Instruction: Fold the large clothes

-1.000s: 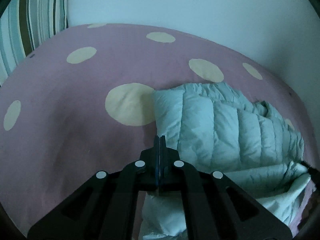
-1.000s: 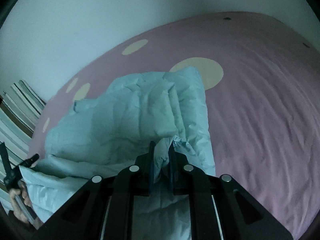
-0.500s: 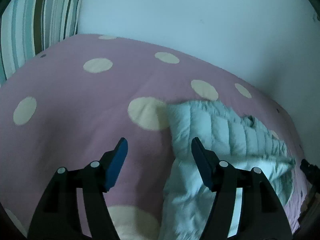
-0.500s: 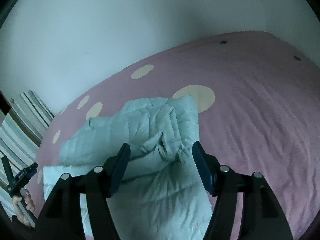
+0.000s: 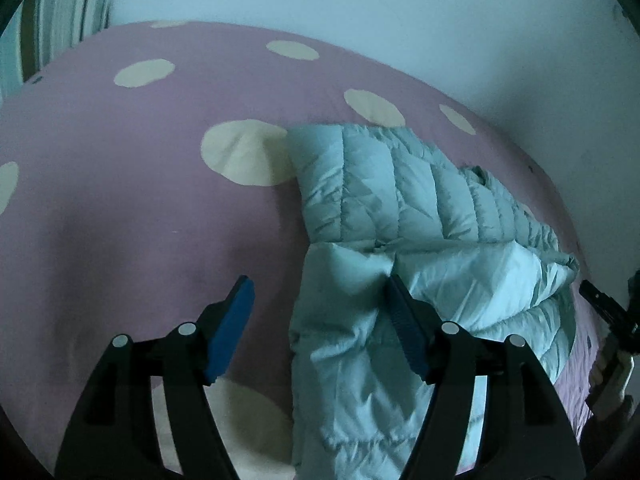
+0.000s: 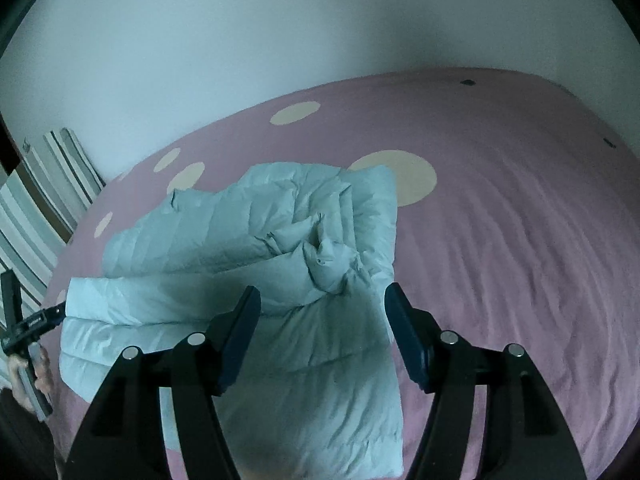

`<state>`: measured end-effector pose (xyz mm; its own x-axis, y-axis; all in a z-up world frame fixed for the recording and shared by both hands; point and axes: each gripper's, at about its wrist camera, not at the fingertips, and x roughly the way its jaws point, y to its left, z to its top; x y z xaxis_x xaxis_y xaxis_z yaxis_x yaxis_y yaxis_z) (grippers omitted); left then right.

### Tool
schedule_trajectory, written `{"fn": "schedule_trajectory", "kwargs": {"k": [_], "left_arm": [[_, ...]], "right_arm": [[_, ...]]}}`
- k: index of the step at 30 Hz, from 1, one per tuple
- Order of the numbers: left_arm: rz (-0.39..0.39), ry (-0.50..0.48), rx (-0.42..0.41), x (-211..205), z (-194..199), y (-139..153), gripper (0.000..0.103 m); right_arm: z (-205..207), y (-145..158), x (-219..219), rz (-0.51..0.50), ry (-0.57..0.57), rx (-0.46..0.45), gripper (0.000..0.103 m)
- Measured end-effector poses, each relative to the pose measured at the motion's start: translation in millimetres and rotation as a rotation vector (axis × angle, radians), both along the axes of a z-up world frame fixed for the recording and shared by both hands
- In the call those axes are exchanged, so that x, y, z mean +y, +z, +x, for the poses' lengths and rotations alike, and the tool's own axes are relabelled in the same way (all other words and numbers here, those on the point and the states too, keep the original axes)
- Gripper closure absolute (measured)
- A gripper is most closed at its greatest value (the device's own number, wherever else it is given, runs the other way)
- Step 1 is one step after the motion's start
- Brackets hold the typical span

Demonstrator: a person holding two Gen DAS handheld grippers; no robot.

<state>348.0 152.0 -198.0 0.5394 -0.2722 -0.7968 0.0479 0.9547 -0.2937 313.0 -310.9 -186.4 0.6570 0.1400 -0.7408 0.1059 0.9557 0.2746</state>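
Observation:
A pale blue quilted puffer jacket [image 5: 400, 184] [image 6: 240, 240] lies folded over itself on a pink bed sheet [image 5: 120, 200] [image 6: 520, 240] with cream dots. My left gripper [image 5: 319, 284] hovers open above the jacket's near left edge, and its blue pads touch nothing. My right gripper [image 6: 323, 289] hangs open above the jacket's near right part, also holding nothing. Each gripper shows at the edge of the other's view, held in a hand [image 5: 608, 360] [image 6: 28, 372].
A striped pillow [image 5: 60, 20] [image 6: 40, 208] leans at the head of the bed on the left. A pale wall [image 5: 400, 20] [image 6: 280, 40] runs along the bed's far side. Bare sheet stretches to the left and right of the jacket.
Both grippers went from shut to open. The right one let go of the jacket fabric. Both drew back from the jacket, whose folded-over part now lies flat.

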Motion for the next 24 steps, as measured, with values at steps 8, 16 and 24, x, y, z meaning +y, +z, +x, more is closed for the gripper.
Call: {"fn": "schedule_trajectory", "kwargs": {"k": [8, 16, 24], "left_arm": [[-0.016, -0.059, 0.030, -8, 2, -9, 0.041], [-0.026, -0.112, 0.066, -18, 2, -21, 0.051], [-0.004, -0.141, 0.059, -25, 3, -22, 0.077]], "right_arm": [[19, -25, 1, -0.004, 0.046, 0.066, 0.039], [25, -34, 3, -0.016, 0.063, 0.092, 0.039], [30, -25, 1, -0.037, 0.071, 0.062, 0.041]]}}
